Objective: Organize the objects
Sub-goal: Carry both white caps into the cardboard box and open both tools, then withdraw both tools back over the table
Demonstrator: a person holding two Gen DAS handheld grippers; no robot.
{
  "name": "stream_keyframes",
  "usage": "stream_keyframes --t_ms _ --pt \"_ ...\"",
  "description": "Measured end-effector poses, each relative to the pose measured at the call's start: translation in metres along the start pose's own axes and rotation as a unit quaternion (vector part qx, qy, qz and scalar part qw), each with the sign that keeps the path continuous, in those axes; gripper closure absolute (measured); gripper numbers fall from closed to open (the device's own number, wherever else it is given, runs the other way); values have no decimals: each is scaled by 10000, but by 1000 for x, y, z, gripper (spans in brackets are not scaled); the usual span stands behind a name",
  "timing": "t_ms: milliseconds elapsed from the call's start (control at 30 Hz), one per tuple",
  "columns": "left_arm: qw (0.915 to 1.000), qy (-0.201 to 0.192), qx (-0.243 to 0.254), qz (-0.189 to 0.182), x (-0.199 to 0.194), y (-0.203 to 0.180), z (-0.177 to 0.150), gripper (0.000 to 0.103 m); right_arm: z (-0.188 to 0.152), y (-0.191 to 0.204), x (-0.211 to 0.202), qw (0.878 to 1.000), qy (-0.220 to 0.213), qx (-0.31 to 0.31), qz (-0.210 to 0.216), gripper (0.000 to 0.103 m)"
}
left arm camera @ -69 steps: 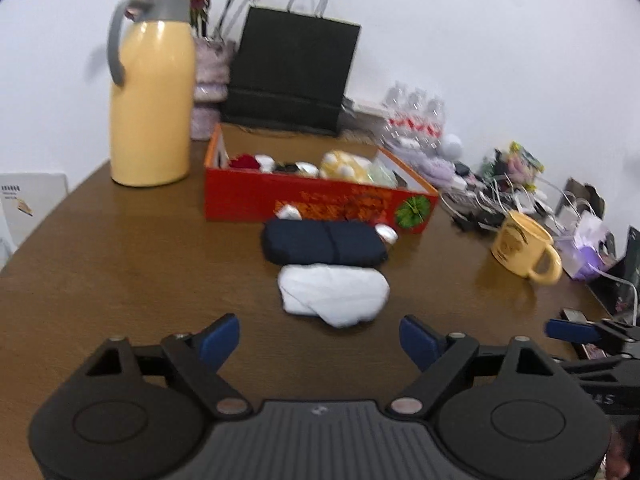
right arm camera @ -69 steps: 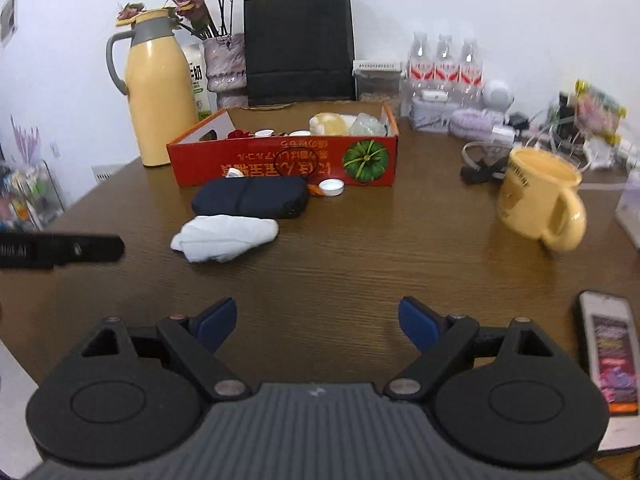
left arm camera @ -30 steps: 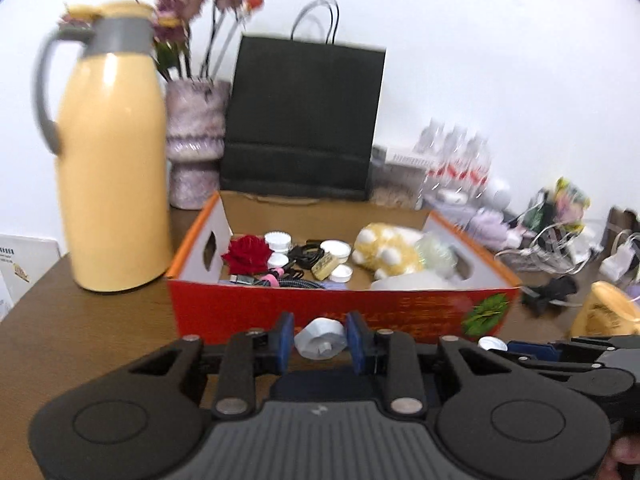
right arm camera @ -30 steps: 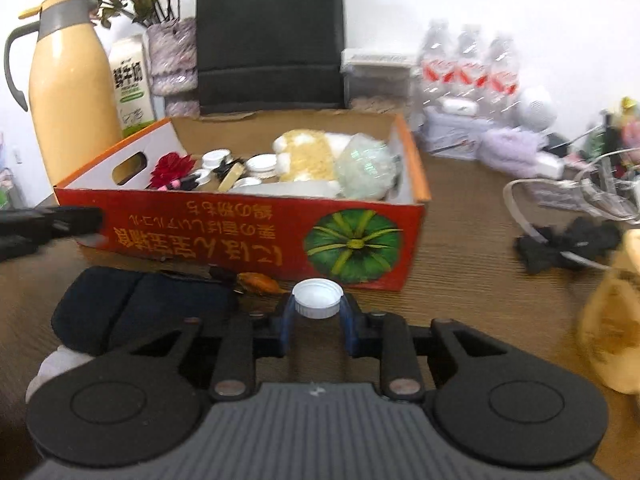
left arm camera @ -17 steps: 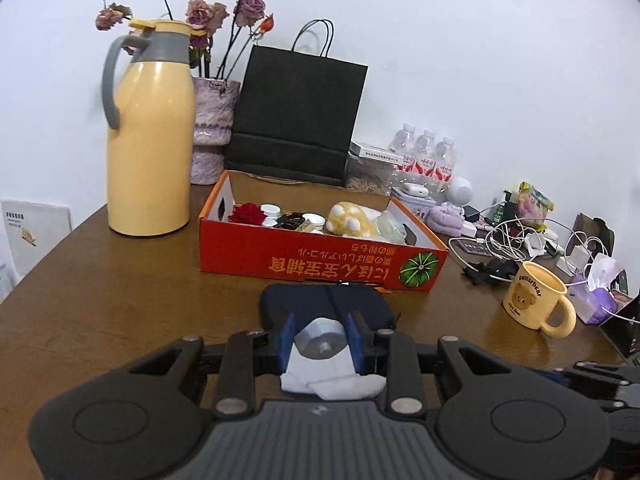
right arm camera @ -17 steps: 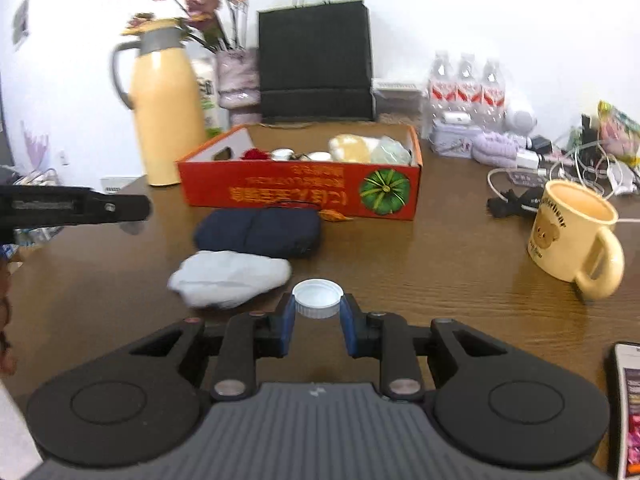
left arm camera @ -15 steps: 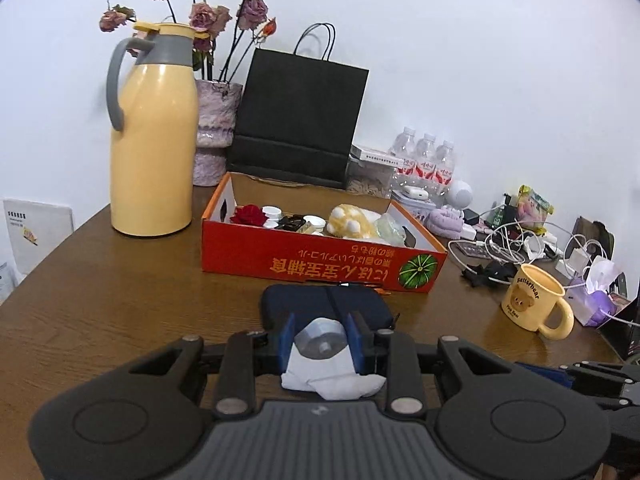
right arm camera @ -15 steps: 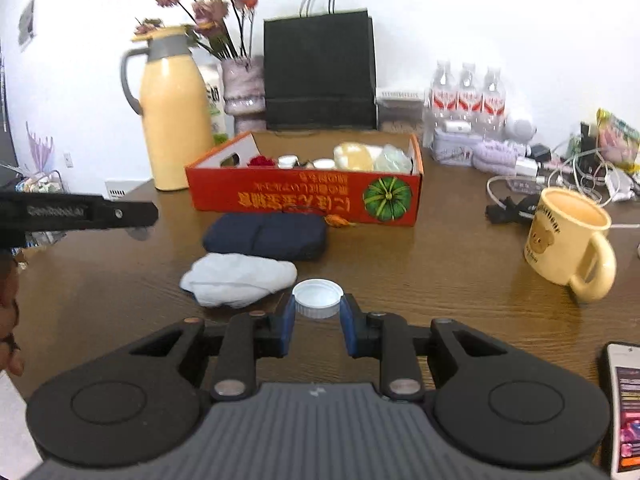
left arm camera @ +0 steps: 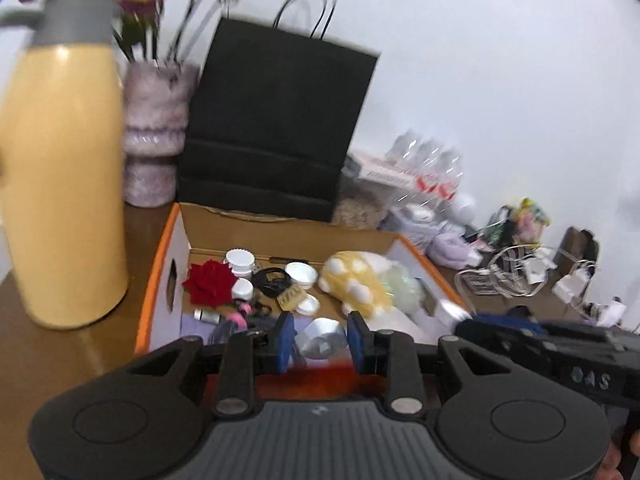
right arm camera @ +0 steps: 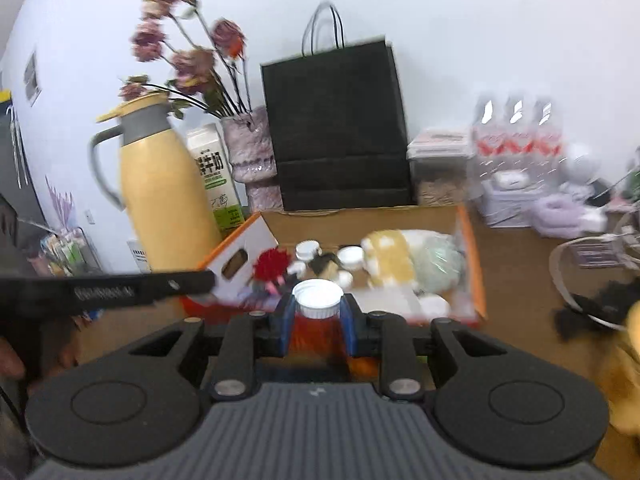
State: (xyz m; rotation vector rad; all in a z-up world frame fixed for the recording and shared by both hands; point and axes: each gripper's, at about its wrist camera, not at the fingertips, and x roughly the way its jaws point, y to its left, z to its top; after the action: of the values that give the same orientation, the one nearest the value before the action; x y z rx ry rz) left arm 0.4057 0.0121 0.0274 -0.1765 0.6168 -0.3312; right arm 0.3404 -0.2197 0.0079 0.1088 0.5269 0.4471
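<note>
Left claw (left arm camera: 321, 342) clenched on a white bottle cap (left arm camera: 322, 338), pinched between the blue pads; cap held over the near wall of the orange cardboard box (left arm camera: 160, 264), at its front edge. Left view blurred.

Right claw (right arm camera: 317, 322) clenched on a second white cap (right arm camera: 318, 298), ribbed rim up, also at the box's near edge (right arm camera: 474, 268). The left tool's black bar crosses the left side of the right view.

Inside the box, near to far: a red fabric flower (left arm camera: 210, 282) at the left wall, several small white caps (left arm camera: 301, 274) and a black cord tangle (left arm camera: 272, 278) mid-floor, a yellow plush with white spots (left arm camera: 356, 280) right of centre, a pale green crinkled bundle (left arm camera: 402, 286) just beside it.

Outside, on the brown tabletop (left arm camera: 52, 360): yellow thermos jug with grey collar (left arm camera: 60, 176) left of the box. Behind the box, a mauve vase with dried flowers (left arm camera: 154, 132), a milk carton (right arm camera: 214, 184) between jug and vase, a black paper bag (left arm camera: 276, 120) upright against the white wall. Far right: clear water bottles with red labels (right arm camera: 518, 140), loose white cables and chargers (left arm camera: 520, 276).
</note>
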Motion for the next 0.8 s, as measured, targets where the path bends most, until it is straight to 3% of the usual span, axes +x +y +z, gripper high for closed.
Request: stream_keyframes --t_ms 133,167,200,267,333,567,700,800 --pt "9985 442 90 299 56 17 10 76 30 2 75 9989 272 -170 -337 78" --pt "9985 482 19 247 62 23 10 71 33 2 92 9982 386 -212 -395 77" --pt "9989 449 -64 122 65 29 9 55 33 1 105 9976 492 -203 -432 76" --pt "9993 265 -224 -126 62 40 7 34 31 -4 126 9962 672 -185 -530 57" --pt "9995 137 -263 -111 54 45 8 30 27 -8 132 9961 670 -162 -559 56" --pt "9995 -183 -161 210 1 34 19 27 50 -21 81 9971 66 -59 -759 55" --pt "9980 -382 485 -127 -55 2 -12 18 38 -4 30 9973 -150 -178 -690 55" --pt "9958 -424 776 -244 -90 -22 -49 14 0 15 -10 9980 -204 -229 -555 54"
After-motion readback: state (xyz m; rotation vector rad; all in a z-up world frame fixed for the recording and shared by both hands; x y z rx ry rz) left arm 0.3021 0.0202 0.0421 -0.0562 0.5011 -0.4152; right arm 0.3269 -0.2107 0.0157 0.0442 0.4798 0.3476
